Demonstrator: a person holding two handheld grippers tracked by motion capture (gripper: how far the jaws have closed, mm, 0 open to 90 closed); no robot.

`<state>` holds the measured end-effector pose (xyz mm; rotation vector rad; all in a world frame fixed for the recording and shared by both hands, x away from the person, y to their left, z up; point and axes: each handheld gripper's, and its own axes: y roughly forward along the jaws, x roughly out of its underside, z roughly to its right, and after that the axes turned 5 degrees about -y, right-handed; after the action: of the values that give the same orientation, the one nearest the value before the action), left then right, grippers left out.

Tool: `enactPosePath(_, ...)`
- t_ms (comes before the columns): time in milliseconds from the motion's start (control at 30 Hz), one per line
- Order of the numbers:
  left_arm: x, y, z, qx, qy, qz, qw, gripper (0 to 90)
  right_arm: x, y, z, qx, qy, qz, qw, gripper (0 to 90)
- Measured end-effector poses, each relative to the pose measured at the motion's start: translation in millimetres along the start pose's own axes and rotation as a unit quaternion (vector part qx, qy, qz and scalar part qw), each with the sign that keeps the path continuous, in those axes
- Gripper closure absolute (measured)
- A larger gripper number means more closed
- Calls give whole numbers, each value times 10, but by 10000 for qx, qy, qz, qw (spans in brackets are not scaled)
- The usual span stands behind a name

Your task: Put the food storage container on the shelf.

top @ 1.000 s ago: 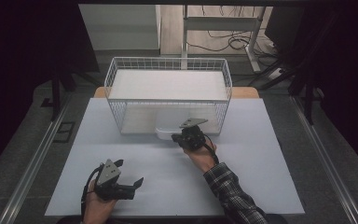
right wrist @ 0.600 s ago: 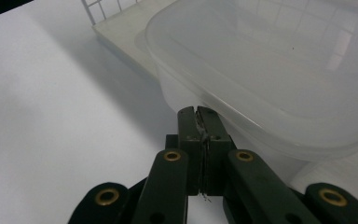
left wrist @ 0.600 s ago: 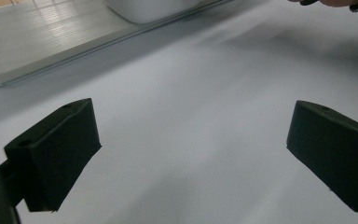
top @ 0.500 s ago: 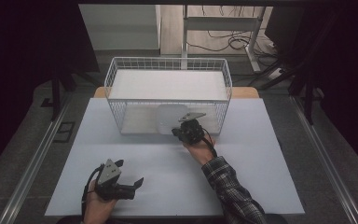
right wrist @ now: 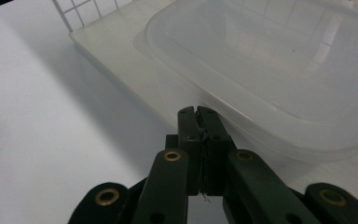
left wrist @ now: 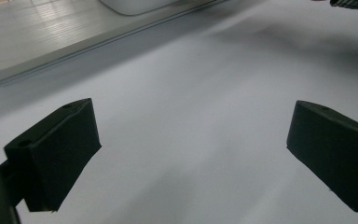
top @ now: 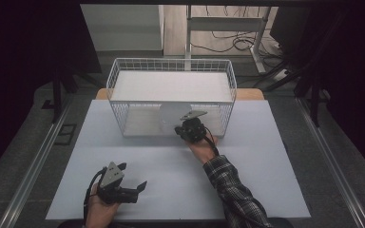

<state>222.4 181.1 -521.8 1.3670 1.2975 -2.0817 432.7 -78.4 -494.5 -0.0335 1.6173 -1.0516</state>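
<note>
One translucent tub (right wrist: 279,79) leans against the wire basket (top: 123,102), right hand-held gripper (right wrist: 198,114) closed on its rim

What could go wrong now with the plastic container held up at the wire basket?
1. The right gripper has its fingers pinched on what looks like a thin edge of the plastic container, so it may slip or swing.
2. The tilted container is close to the wire basket front wall and could catch on the wires.
3. The left gripper sits open, too far off to steady it.
</note>
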Motion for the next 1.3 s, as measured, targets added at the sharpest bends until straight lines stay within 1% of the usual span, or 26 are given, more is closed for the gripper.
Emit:
enactPosePath(167,0,-4,-2,16,-13,11,10000,20,-19,34,29,82,28,-15,10000,882)
enactPosePath(233,0,-5,-3,20,-19,16,10000,19,-15,35,32,79,34,-11,10000,881)
enactPosePath(300,-1,-7,-5,22,-25,19,10000,19,-11,28,26,58,29,-4,10000,871)
enactPosePath(333,0,-7,-6,21,-28,18,10000,19,-9,14,11,47,-8,5,10000,842)
enactPosePath(367,0,-7,-7,22,-31,18,10000,19,-9,14,11,47,-8,5,10000,842)
enactPosePath(600,1,-4,-9,19,-39,25,10000,18,-13,-108,-76,-48,0,180,9998,662)
enactPosePath(733,-1,-3,-9,17,-28,19,10000,18,0,-181,-108,-55,-61,254,9996,557)
enactPosePath(900,0,-3,-19,55,-43,31,10000,18,39,-249,-134,-85,-57,237,9997,453)
enactPosePath(1067,3,4,-11,90,-32,29,10000,31,97,-311,-156,-159,-39,263,9995,367)
enactPosePath(1300,5,14,-3,102,6,6,9999,31,197,-393,-186,-220,-109,282,9993,294)
